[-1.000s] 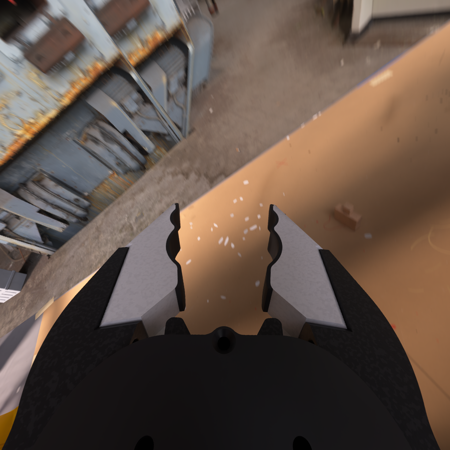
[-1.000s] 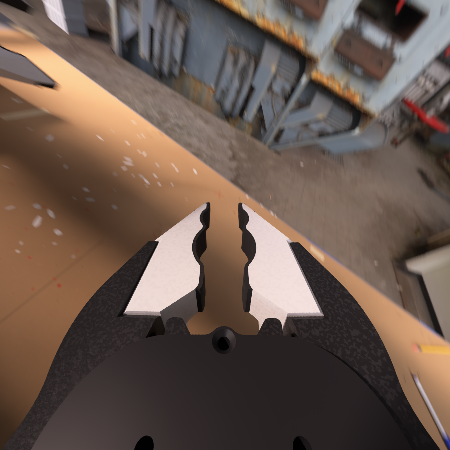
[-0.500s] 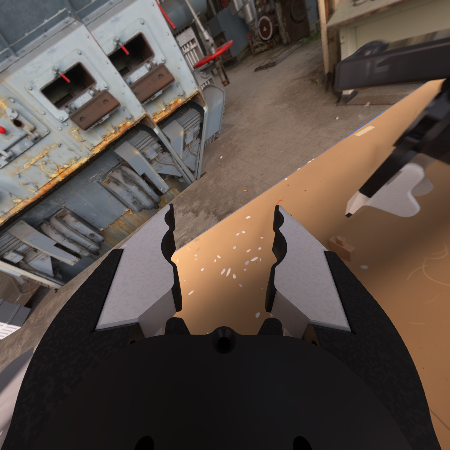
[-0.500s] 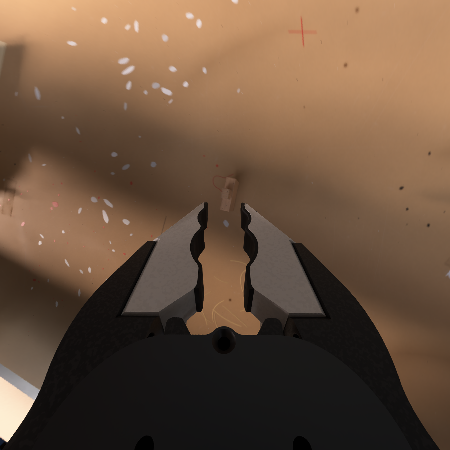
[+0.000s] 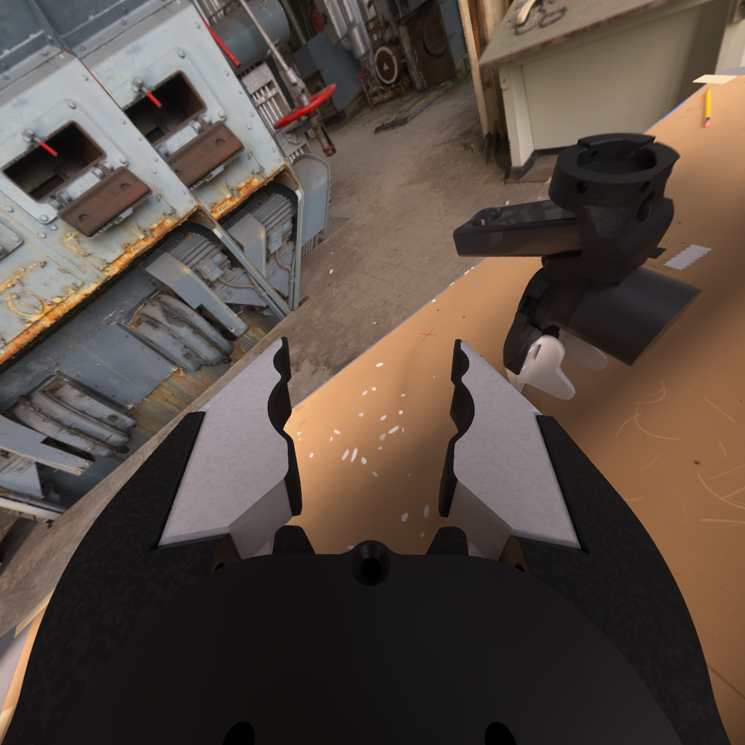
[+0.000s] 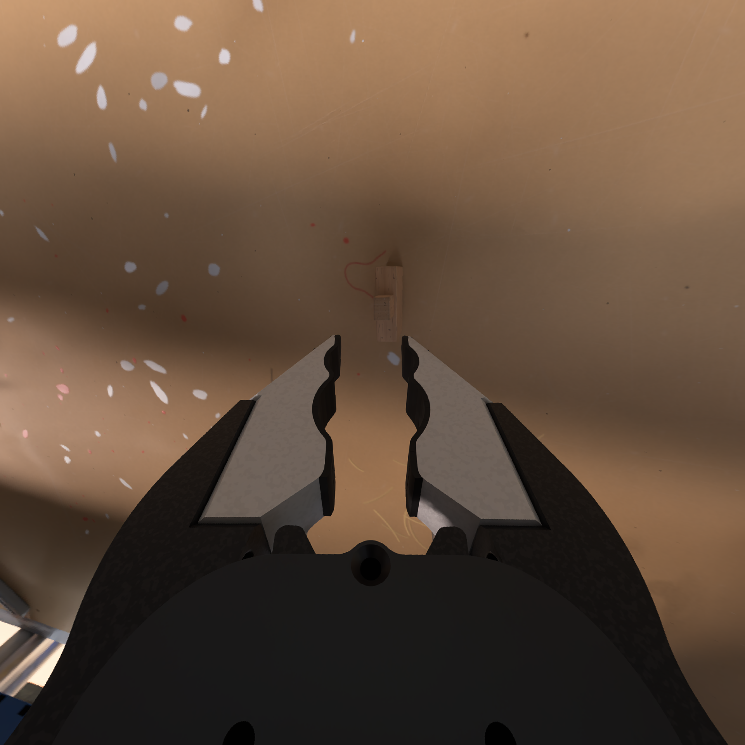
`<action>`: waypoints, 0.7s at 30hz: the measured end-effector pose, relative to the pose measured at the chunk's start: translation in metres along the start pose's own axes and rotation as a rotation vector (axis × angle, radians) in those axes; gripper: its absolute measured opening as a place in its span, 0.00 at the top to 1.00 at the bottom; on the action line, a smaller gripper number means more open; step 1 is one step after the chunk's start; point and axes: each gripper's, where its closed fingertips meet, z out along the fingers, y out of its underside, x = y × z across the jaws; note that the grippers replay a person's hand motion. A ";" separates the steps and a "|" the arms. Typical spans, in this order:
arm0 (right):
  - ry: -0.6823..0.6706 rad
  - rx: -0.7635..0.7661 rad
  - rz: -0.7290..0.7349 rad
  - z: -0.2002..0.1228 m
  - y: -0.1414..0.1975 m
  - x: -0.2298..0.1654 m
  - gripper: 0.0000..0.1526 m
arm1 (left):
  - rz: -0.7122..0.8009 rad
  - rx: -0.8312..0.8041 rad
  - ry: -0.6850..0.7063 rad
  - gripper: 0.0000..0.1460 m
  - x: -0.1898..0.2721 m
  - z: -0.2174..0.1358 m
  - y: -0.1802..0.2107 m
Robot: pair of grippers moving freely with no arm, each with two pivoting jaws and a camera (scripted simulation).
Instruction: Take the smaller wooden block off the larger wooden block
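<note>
In the right wrist view a small wooden block (image 6: 383, 308) sits on a longer wooden block (image 6: 390, 282), which lies on the brown table. My right gripper (image 6: 371, 342) is open and empty, pointing down at the table, its tips just short of the blocks and apart from them. My left gripper (image 5: 371, 350) is open and empty over the table's edge. The right gripper also shows in the left wrist view (image 5: 540, 371), at the right. The blocks are hidden in that view.
The brown table (image 6: 564, 201) bears white and red paint flecks and scratches. In the left wrist view its edge (image 5: 363, 354) runs diagonally, with a concrete floor and rusty grey machinery (image 5: 121, 201) beyond. A yellow pencil (image 5: 707, 107) lies at the far right.
My right gripper has swung from the table's edge to point down at the blocks, come closer to them, and opened slightly. The left gripper has tilted up; the right gripper now hides the blocks from it.
</note>
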 end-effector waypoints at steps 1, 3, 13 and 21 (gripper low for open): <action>-0.010 0.000 0.015 0.003 0.000 0.000 0.81 | -0.002 0.005 0.005 0.45 0.000 -0.002 -0.001; -0.016 -0.036 0.037 0.010 0.001 0.002 0.81 | -0.002 0.010 0.017 0.45 0.001 -0.004 -0.001; 0.131 -0.061 -0.088 0.025 -0.003 0.010 0.90 | -0.005 0.005 0.037 0.45 0.000 -0.010 0.000; 0.002 -0.106 -0.068 0.008 -0.015 -0.008 0.95 | -0.045 0.033 0.011 0.47 -0.018 -0.026 0.000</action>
